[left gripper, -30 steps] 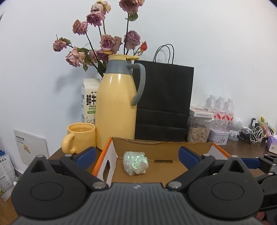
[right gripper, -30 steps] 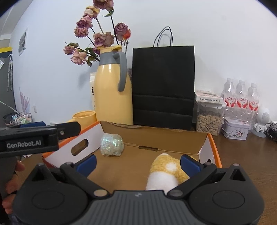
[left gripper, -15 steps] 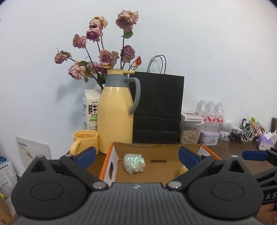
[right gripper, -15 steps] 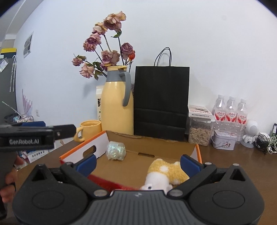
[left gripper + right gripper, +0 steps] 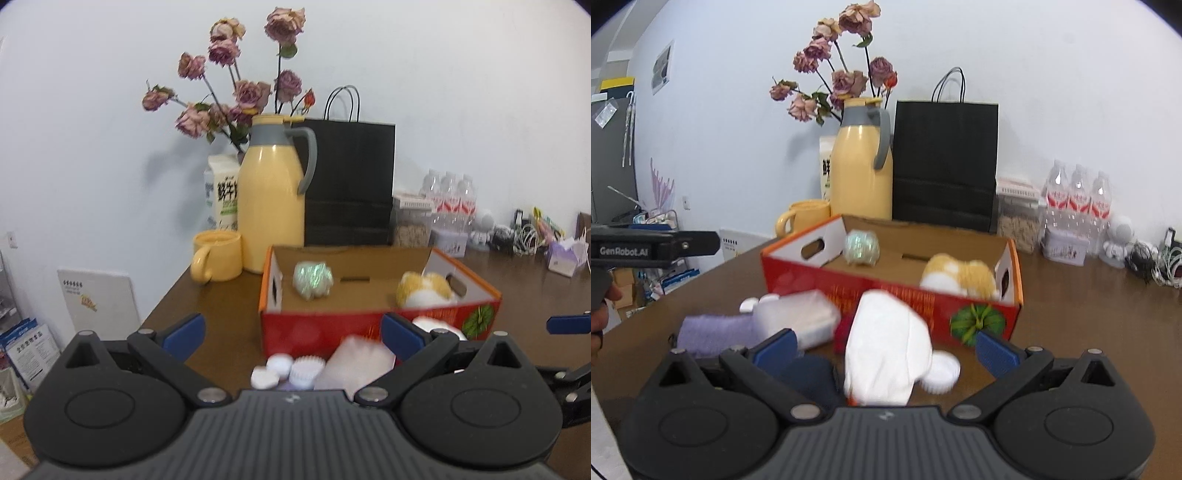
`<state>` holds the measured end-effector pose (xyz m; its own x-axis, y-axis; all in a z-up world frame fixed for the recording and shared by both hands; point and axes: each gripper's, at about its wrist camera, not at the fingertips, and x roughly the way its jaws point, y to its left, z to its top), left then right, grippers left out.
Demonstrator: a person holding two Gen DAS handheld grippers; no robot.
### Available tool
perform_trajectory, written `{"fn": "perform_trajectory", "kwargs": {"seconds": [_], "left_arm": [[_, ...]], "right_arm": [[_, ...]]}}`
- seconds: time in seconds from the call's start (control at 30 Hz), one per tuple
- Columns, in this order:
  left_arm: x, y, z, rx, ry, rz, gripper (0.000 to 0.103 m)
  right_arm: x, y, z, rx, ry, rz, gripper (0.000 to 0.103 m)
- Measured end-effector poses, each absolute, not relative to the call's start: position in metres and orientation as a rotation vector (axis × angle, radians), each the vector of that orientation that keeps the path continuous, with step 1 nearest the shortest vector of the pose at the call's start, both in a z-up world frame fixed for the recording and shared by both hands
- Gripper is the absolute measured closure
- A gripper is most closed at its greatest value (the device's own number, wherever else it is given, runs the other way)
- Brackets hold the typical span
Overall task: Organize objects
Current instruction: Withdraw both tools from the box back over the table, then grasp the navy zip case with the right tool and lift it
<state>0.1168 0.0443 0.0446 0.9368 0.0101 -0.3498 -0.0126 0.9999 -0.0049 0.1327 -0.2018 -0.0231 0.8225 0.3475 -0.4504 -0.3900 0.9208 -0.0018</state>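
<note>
Change: both tongs had drawn back and risen from the box since a second earlier, so that its red front wall and a heap of loose things before it came into view.
Box: it stood on the worktop, open-topped, holding a shiny ball near the back left and a yellow plush at the right end.
Heap: a white cloth lay just before the box, with a clear bottle, a purple cloth, a dark item and a white puff close around it; these still waited outside the box.
Right tongs: spread wide and empty, hanging over the white cloth.
Left tongs: likewise spread wide and empty, above small white caps and the bottle.
Risk, grip: the cloth was limp, so a shallow pinch would likely have taken one fold and let the rest drag.
Risk, neighbours: the heap was crowded; closing there could have snagged the puff or rolled the bottle.
Risk, box: a hanging cloth might have caught the front wall and pushed the light box toward the mug and jug.
Risk, tongs: both worked one small patch and could have knocked together.
</note>
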Motion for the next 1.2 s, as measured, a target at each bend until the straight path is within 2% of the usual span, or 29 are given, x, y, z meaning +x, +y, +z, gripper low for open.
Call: {"fn": "perform_trajectory", "kwargs": {"seconds": [0.43,0.53,0.6,0.73,1.0,1.13,1.2], "left_arm": [[0.072,0.048,0.006,-0.020,0.453,-0.003,0.000],[0.073,0.049,0.005,-0.026,0.456,0.001,0.000],[0.075,0.049,0.004,-0.028,0.461,0.003,0.000],[0.078,0.051,0.002,-0.035,0.474,0.006,0.000],[0.079,0.060,-0.002,-0.048,0.480,0.029,0.000],[0.079,0.064,-0.003,-0.057,0.484,0.041,0.000],[0.079,0.067,-0.004,-0.059,0.487,0.048,0.000]], "right_arm": [[0.094,-0.201,-0.060,-0.080,0.582,0.430,0.001],[0.095,-0.202,-0.064,-0.068,0.592,0.424,0.008],[0.097,-0.202,-0.064,-0.065,0.595,0.432,0.009],[0.100,-0.198,-0.068,-0.069,0.608,0.461,0.021],[0.109,-0.182,-0.065,-0.105,0.596,0.531,0.023],[0.119,-0.169,-0.067,-0.147,0.612,0.573,0.033],[0.125,-0.164,-0.069,-0.162,0.626,0.586,0.032]]}}
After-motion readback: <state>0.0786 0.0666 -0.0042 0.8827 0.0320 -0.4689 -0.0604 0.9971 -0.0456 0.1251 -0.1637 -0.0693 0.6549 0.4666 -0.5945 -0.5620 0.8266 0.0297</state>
